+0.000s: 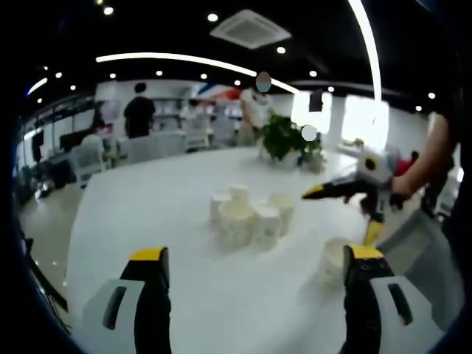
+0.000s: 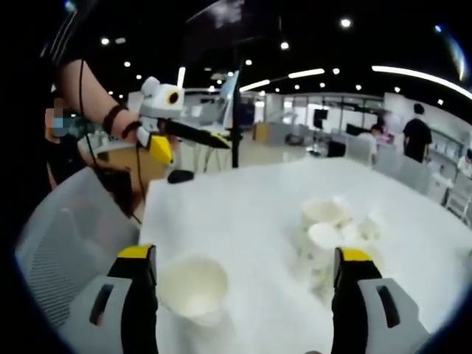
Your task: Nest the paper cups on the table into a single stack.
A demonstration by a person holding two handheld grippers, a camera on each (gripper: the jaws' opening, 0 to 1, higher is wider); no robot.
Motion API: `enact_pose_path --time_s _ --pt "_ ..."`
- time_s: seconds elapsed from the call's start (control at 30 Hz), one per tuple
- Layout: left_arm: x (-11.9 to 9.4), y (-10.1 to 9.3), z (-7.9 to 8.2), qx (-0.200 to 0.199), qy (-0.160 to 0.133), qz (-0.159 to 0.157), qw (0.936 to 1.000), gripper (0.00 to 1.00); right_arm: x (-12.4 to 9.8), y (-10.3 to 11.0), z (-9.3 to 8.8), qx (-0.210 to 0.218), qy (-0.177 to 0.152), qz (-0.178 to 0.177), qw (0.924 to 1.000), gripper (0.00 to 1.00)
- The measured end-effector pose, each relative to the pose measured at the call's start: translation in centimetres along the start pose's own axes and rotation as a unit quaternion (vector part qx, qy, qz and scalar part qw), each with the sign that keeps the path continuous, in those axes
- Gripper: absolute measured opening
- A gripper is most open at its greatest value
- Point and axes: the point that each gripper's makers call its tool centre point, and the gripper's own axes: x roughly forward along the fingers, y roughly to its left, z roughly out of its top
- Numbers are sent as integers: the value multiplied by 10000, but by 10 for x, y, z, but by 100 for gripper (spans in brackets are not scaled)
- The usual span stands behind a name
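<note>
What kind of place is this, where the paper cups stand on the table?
Probably an open office or showroom. A large white table holds the paper cups, a potted plant stands at its far edge, and beyond are desks, chairs, standing people and ceiling spotlights.

Left claw (image 1: pixel 254 269): jaws spread wide, empty. Right claw (image 2: pixel 240 265): jaws spread wide, empty. Both are held level; a bare forearm (image 2: pixel 88 85) grips the left.

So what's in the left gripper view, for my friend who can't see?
A cluster of white paper cups stands on a white table. The open left gripper points at them, with one lone cup nearby.
</note>
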Motion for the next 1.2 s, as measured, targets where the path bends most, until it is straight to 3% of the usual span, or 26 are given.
enact_pose_path --time_s 1.2 --pt "0 1 1 -35 -26 2 10000 99 -19 -49 7 -3 -77 -622 9980 96"
